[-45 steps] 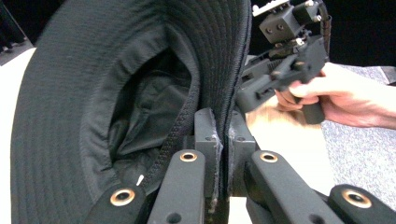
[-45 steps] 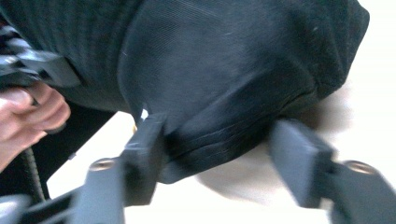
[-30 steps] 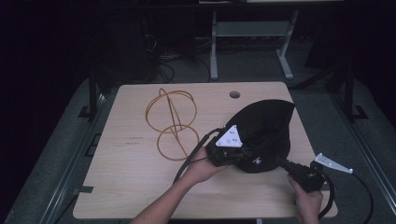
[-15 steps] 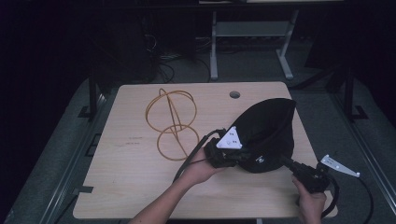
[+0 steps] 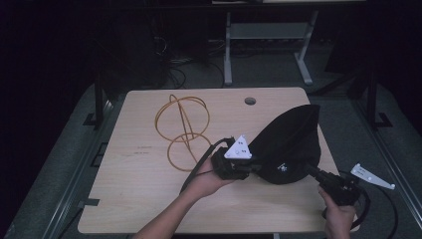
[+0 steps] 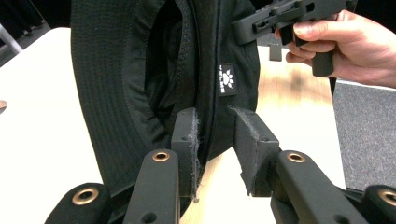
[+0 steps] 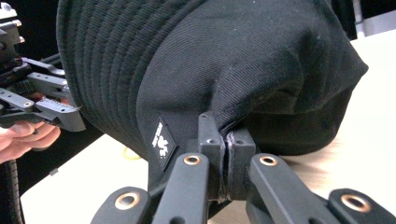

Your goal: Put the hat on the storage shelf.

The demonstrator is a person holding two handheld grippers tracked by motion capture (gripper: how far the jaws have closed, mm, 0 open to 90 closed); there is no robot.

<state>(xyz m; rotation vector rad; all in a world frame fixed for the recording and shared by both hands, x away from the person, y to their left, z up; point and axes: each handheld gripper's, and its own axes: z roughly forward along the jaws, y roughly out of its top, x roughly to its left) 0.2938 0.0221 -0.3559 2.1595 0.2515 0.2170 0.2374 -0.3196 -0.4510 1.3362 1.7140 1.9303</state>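
A black bucket hat stands on its edge at the table's right side, held up between both grippers. My left gripper is at the hat's left. In the left gripper view its jaws have just been opening: the hat's brim still hangs between them against the left pad, and the right pad stands off it. My right gripper reaches in from the near right. Its pads are shut on a pinch of the crown fabric beside the small logo tag.
A yellow wire frame of linked rings lies left of the hat, close to my left hand. The wooden table has a cable hole at its far edge. Dark floor and a metal stand lie beyond.
The right hand has edged slightly toward the table's near right corner. The hat and the left hand stay where they were.
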